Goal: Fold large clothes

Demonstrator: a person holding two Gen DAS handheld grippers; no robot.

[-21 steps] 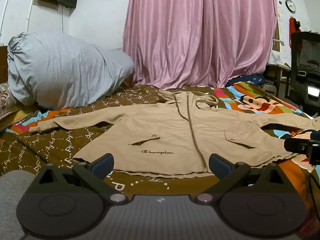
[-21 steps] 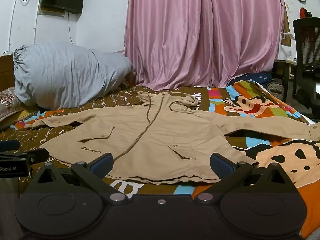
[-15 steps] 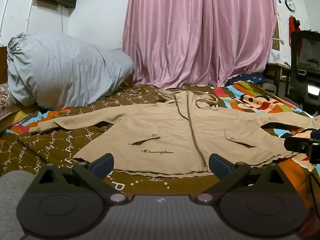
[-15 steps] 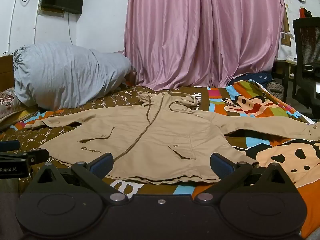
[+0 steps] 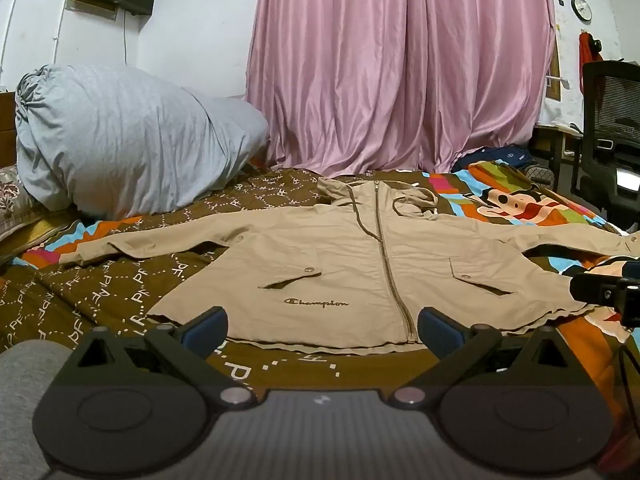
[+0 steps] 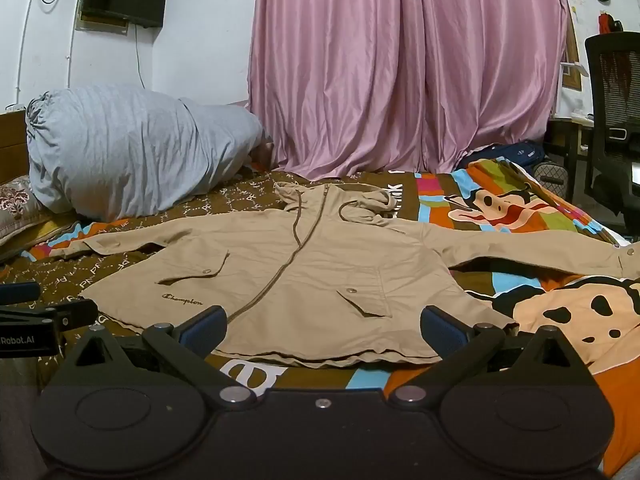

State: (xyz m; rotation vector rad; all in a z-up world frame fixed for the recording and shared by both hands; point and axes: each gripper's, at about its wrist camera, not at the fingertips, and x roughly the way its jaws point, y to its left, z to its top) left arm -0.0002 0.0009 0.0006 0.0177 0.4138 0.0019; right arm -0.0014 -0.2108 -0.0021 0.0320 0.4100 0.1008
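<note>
A tan zip-up hooded jacket (image 5: 360, 264) lies flat and face up on the bed, sleeves spread to both sides, hood toward the curtain; it also shows in the right wrist view (image 6: 304, 272). My left gripper (image 5: 320, 326) is open and empty, held just short of the jacket's hem near the zipper's bottom end. My right gripper (image 6: 322, 326) is open and empty, just short of the hem by the right pocket. Each gripper shows at the edge of the other's view: the right one (image 5: 608, 292), the left one (image 6: 44, 316).
The bed has a brown patterned and cartoon-print cover (image 5: 120, 280). A big grey bundle (image 5: 128, 144) lies at the back left. Pink curtains (image 5: 400, 72) hang behind. A black office chair (image 5: 612, 128) and a desk stand at the right.
</note>
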